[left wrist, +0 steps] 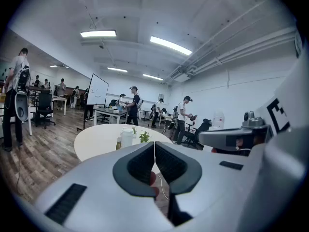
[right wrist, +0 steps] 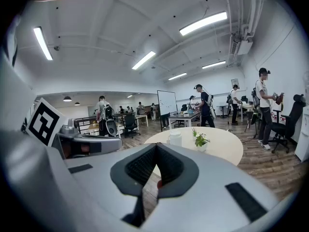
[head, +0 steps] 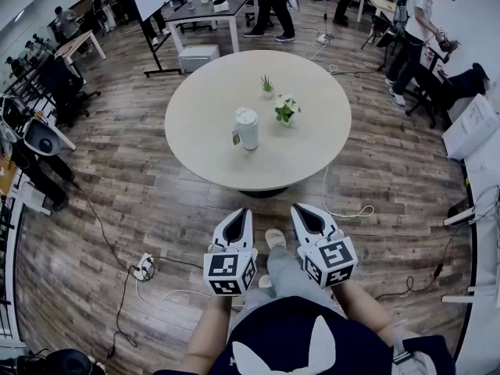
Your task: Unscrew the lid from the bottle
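A: What fills the scene?

B: A round, pale worktop [head: 211, 143] on a wood floor. The person stands back from its near edge.

A: And the grippers?

B: The left gripper [head: 239, 214] and the right gripper [head: 301, 211] are held side by side before the person's body, over the floor and short of the worktop. Both pairs of jaws are pressed together with nothing between them.

A: Where's the bottle?

B: The white bottle [head: 248, 133] stands upright near the middle of the worktop, well apart from both grippers. A small flowering plant [head: 287, 110] is just beside it.

A: How will it handle?

B: My guess is stiff, smooth walls, so it may slip or spin under a twist. I can't tell whether it is full or empty. I'd clamp the body around its middle with one pair of jaws to hold it steady.

A: And the lid?

B: The lid [head: 246, 116] sits on top, not yet loosened. Being the smallest part, it wants a firm grip across its sides, then a turn.
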Demonstrator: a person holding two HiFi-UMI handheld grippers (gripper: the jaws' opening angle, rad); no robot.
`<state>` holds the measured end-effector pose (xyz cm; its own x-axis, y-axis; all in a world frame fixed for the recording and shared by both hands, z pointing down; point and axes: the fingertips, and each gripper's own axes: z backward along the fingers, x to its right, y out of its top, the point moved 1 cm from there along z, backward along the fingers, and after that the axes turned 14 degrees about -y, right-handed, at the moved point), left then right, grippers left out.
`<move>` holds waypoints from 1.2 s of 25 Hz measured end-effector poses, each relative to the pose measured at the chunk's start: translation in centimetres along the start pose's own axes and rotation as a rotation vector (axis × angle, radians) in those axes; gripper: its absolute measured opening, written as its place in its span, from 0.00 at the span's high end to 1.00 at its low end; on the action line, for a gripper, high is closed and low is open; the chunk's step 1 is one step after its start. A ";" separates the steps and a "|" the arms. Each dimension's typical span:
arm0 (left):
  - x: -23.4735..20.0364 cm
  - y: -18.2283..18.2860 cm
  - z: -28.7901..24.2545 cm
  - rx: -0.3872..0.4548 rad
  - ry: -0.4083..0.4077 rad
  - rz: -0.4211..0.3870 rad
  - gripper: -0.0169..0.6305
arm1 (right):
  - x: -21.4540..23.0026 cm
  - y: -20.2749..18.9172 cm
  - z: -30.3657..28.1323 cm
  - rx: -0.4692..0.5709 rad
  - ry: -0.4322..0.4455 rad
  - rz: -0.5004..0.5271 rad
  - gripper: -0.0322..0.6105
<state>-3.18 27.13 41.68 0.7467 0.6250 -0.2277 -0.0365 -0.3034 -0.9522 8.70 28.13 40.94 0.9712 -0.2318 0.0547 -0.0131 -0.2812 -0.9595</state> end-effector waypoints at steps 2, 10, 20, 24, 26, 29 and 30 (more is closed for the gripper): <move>-0.5 0.4 -1.0 0.006 0.005 -0.007 0.94 | 0.5 0.2 -1.2 0.004 -0.003 -0.010 0.95; -3.2 2.2 -3.8 -0.009 0.046 -0.050 0.94 | 1.9 2.2 -5.4 0.039 0.023 -0.035 0.95; -7.7 5.8 -7.9 -0.001 0.048 -0.068 0.94 | 2.5 5.9 -12.2 0.062 0.067 -0.043 0.94; -8.6 6.9 -9.5 0.002 0.032 -0.092 0.93 | 2.8 7.1 -14.0 0.073 0.087 -0.047 0.94; -9.1 7.5 -10.3 0.003 0.021 -0.103 0.82 | 2.8 7.8 -15.1 0.078 0.095 -0.044 0.92; -9.9 7.9 -11.4 -0.003 0.026 -0.124 0.65 | 3.0 8.4 -16.8 0.076 0.117 -0.038 0.79; -10.2 7.9 -11.7 -0.009 0.031 -0.133 0.62 | 3.0 8.4 -17.3 0.071 0.124 -0.036 0.74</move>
<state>-3.31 9.95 38.89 0.7650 0.6372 -0.0933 0.0695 -0.2257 -0.9717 7.43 8.94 37.79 0.9338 -0.3376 0.1187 0.0419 -0.2261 -0.9732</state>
